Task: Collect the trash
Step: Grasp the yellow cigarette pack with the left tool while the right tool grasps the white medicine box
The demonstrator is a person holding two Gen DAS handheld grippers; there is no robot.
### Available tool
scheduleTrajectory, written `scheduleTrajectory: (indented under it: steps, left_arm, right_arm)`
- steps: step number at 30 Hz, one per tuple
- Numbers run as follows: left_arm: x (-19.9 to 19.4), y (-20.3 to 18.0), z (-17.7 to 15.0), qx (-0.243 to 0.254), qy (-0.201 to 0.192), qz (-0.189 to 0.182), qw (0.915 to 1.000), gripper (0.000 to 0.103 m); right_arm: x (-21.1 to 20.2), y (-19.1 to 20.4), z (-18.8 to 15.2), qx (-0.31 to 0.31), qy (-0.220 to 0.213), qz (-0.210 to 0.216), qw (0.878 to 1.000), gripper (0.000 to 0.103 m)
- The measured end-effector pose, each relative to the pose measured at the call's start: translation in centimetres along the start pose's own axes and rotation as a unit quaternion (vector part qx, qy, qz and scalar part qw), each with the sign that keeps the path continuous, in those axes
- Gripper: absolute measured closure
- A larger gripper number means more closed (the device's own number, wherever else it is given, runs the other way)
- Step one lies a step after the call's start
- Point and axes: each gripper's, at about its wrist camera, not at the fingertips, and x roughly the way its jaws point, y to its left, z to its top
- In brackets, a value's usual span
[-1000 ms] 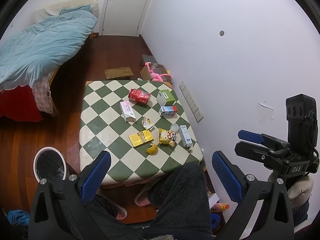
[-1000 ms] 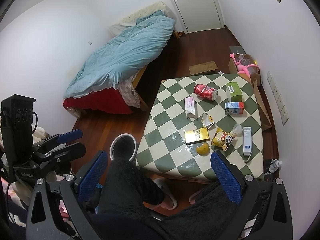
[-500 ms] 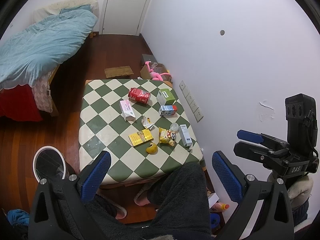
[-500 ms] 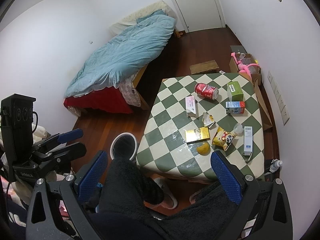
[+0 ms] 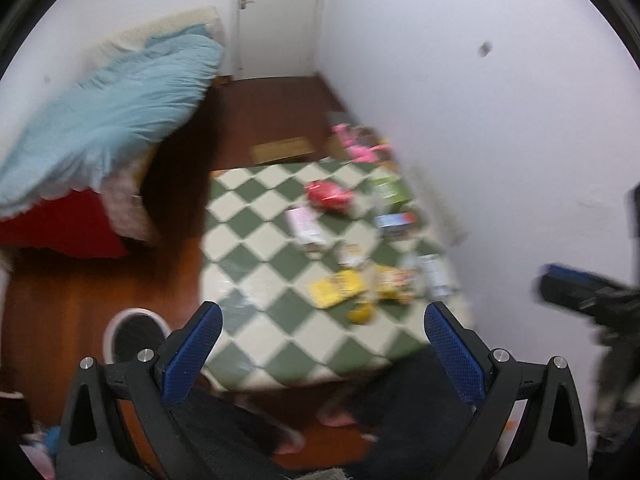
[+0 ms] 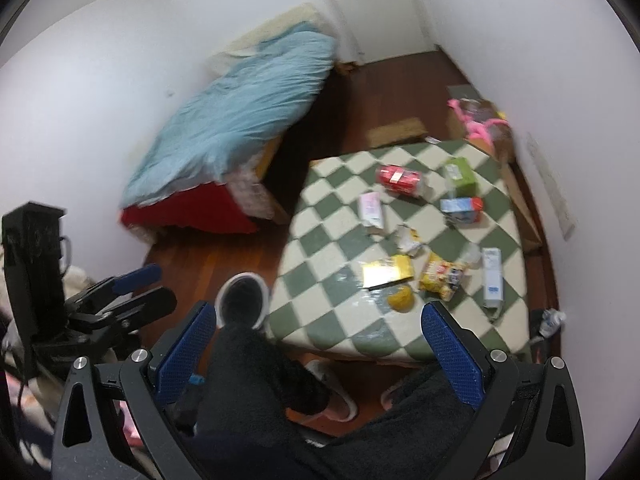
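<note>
Checkered table [image 6: 328,320], trash, wood floor [image 6: 224,256].

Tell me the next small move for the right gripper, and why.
Probably lower the right gripper toward the orange peel, the scrap nearest the table's front edge. Both grippers hang open and empty above the checkered table, so nothing is collected yet. The trash bin stands on the floor just left of the table, a short carry from there.

Left black two-finger gripper with blue pads [image 5: 322,330] held high, jaws spread wide, gripping nothing. Right black two-finger gripper with blue pads [image 6: 318,330] likewise raised, jaws wide apart, empty.
</note>
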Motion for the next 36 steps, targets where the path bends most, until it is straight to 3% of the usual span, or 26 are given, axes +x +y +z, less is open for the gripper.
scheduleTrajectory:
  steps: [4, 9, 10, 12, 13, 17, 19, 20, 25, 30, 32, 34, 36]
  left_arm:
    - [7.9, -0.7, -0.2, 0.036, 0.042, 0.051, 0.9972, 0.0]
    - [16.3, -2.1, -0.5, 0.104, 0.099, 0.07, 0.9872, 0.0]
    - [18.2, -2.7, -0.6, 0.123, 0.115, 0.069, 0.9834, 0.0]
    - [21.0, -3.5, -0.7, 0.156, 0.139, 0.071, 0.9754, 0.0]
    - [22.9, -4.0, -0.6, 0.179, 0.154, 0.07, 0.9691, 0.0]
    - [28.2, -5.5, -0.5, 0.252, 0.197, 0.062, 0.9453, 0.005]
    - [30.4, -6.1, -0.5, 0.277, 0.221, 0.055, 0.9336, 0.019]
    - [31.5, -6.3, -0.6, 0.291, 0.233, 0.049, 0.9267, 0.019]
    - [34.9, -7.1, -0.8, 0.334, 0.266, 0.026, 0.904, 0.02]
    - [35.6, -7.8, -0.5, 0.352, 0.272, -0.011, 0.8953, 0.02]
    - [35.9, -8.0, -0.5, 0.358, 0.278, -0.017, 0.8912, 0.025]
    - [36.2, -8.3, -0.7, 0.361, 0.288, -0.028, 0.8867, 0.042]
    - [36.3, -8.4, -0.8, 0.364, 0.289, -0.029, 0.885, 0.041]
  right_arm:
    - [3.1, -4.2, 0.8, 0.05, -0.004, -0.05, 0.997, 0.0]
    - [9.2, -11.6, 0.8, 0.125, 0.003, -0.11, 0.986, 0.0]
    - [10.5, -13.0, 0.7, 0.135, 0.008, -0.123, 0.983, 0.001]
    - [13.1, -16.0, 0.3, 0.16, 0.024, -0.133, 0.978, 0.021]
    - [14.4, -17.4, 0.1, 0.173, 0.036, -0.14, 0.974, 0.026]
    - [18.5, -22.2, -0.6, 0.202, 0.066, -0.169, 0.962, 0.027]
    - [20.1, -24.1, -1.0, 0.216, 0.081, -0.179, 0.956, 0.027]
    - [20.9, -25.1, -1.1, 0.222, 0.091, -0.18, 0.954, 0.027]
    - [23.8, -27.6, -1.3, 0.234, 0.119, -0.198, 0.944, 0.027]
    - [26.1, -28.8, -0.7, 0.222, 0.132, -0.207, 0.944, 0.027]
    - [26.8, -29.0, -0.4, 0.216, 0.136, -0.209, 0.944, 0.027]
    - [27.5, -29.1, -0.1, 0.21, 0.14, -0.208, 0.945, 0.032]
    - [28.3, -29.1, 0.1, 0.204, 0.146, -0.206, 0.946, 0.041]
